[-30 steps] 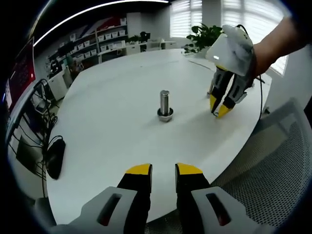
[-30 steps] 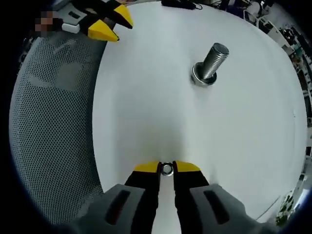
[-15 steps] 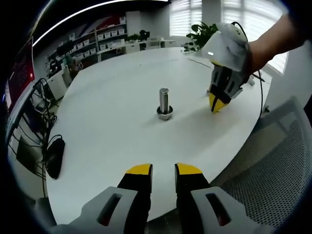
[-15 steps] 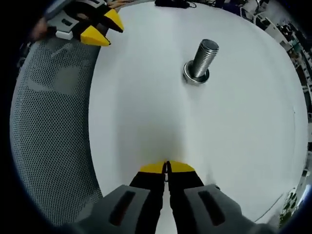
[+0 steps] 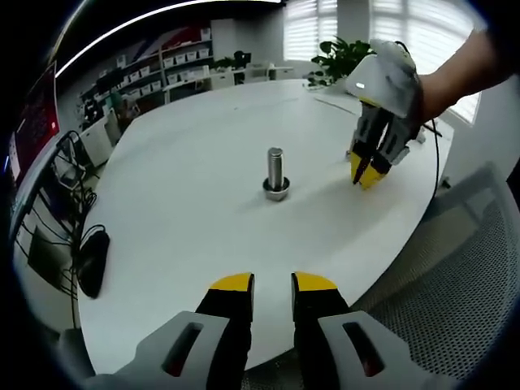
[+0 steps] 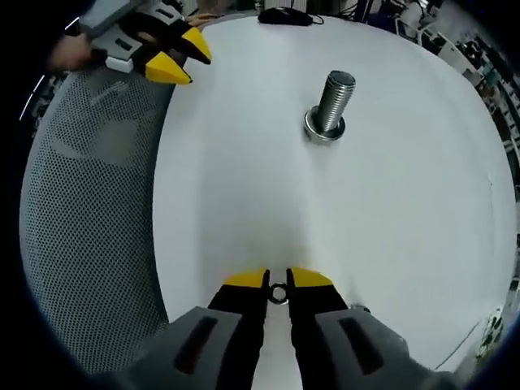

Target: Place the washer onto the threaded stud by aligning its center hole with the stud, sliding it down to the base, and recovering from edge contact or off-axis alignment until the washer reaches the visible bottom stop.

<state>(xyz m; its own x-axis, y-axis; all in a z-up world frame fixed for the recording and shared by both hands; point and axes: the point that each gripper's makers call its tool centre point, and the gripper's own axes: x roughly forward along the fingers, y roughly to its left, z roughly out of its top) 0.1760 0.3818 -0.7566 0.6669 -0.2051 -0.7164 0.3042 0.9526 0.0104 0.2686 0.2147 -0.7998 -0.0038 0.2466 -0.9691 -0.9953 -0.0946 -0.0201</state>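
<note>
Washer [image 6: 279,292] sat btwn right gripper [image 6: 279,283] jaws, likely pinched at rim, prob light, stiff, slippery, so grip opposite edges w/ hole clear for stud [image 6: 329,106]; left gripper [image 5: 272,283] jaws apart

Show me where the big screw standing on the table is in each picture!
Left gripper view: the stud stands upright near the middle of the white table, above the left gripper.
Right gripper view: the stud stands in the upper middle, leaning a little to the right, far above the right gripper.
Shared landmark: the right gripper, which comes in at the upper right of the left gripper view.
</note>
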